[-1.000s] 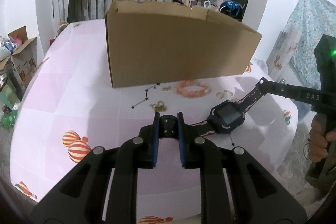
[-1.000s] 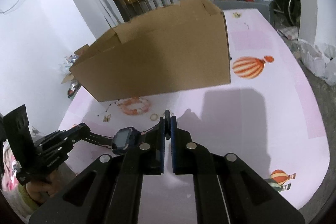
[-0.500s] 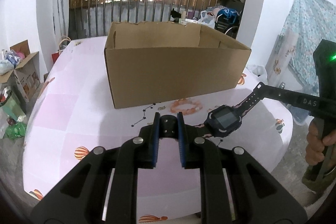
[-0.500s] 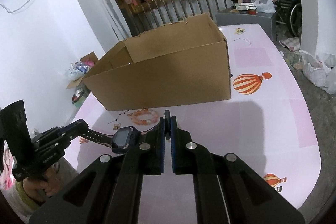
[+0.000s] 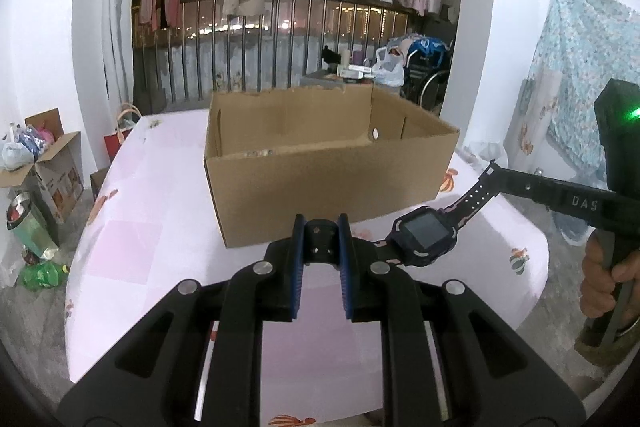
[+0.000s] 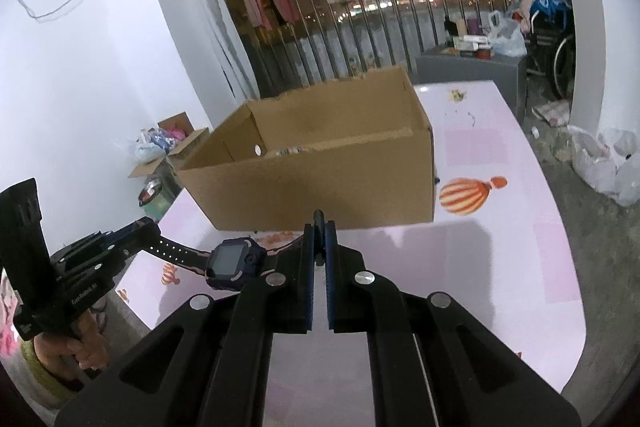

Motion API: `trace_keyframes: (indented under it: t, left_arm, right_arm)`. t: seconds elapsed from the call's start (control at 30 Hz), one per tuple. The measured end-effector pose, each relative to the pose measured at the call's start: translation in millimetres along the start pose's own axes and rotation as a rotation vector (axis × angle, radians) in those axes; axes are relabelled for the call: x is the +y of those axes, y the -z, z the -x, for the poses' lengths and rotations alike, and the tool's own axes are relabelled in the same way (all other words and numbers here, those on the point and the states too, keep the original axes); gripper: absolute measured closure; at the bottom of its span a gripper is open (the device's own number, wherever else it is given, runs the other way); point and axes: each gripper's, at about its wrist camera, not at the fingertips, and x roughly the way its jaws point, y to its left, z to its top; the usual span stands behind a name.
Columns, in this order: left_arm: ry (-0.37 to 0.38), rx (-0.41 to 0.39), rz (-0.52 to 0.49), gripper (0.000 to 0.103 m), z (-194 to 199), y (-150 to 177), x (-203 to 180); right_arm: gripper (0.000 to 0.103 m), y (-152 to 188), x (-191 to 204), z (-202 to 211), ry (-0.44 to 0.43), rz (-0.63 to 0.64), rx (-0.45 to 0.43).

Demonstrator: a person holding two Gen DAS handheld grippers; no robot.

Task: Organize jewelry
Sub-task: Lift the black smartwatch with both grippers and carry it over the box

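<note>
A table point(image 5: 132, 259) draped in a pale pink cloth printed with striped balloons stands in a white-walled room; behind it a metal railing point(image 5: 280, 27) carries hanging coats and shirts, and smaller boxes and bags sit on the floor at the left. An open cardboard box point(image 5: 320, 183) rests on the cloth, a few beads just visible inside along its near wall. The watch point(image 5: 424, 237), dark with a square face, hangs in the air in front of the box, stretched by its strap between the two tools. The left gripper point(image 5: 322, 239) points somewhat downward and is clamped on the buckle end of the strap, its blue pads pressing either side. The right gripper point(image 6: 319, 239), also tilted down, is pinched nearly together on the thin perforated end of the strap, with a hand point(image 5: 604, 279) wrapped around its handle. Compared with a second ago, both tools and the watch sit higher: the view then met the box's front wall head-on, with a pink bead bracelet and small chains on the cloth below, whereas the box's interior now shows and those pieces are mostly hidden.
</note>
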Motion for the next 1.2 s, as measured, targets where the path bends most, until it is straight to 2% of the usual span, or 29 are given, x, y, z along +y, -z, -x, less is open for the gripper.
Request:
trace_keyframes:
  t: [0.57,0.8,1.03,1.2]
  left_arm:
    - [0.018,-0.114,-0.035,0.089,32.6,-41.0,-1.1]
    - [0.045,-0.152,-0.021,0.089,30.2,-74.9,9.1]
    - [0.076,-0.134,0.015,0.089,4.9,-122.7,29.0]
    - [0.109,-0.049,0.039,0.089,-36.5,-159.6,42.2]
  right_arm:
    - [0.098,-36.0,25.3,31.3,-0.025,0.103,-0.109]
    - [0.098,-75.9,38.0,27.9,-0.030,0.190,-0.150]
    - [0.098,-127.9,41.3,7.4,-0.039,0.247,-0.160]
    - [0.098,-163.7,29.0,-37.5,-0.061,0.232,-0.066]
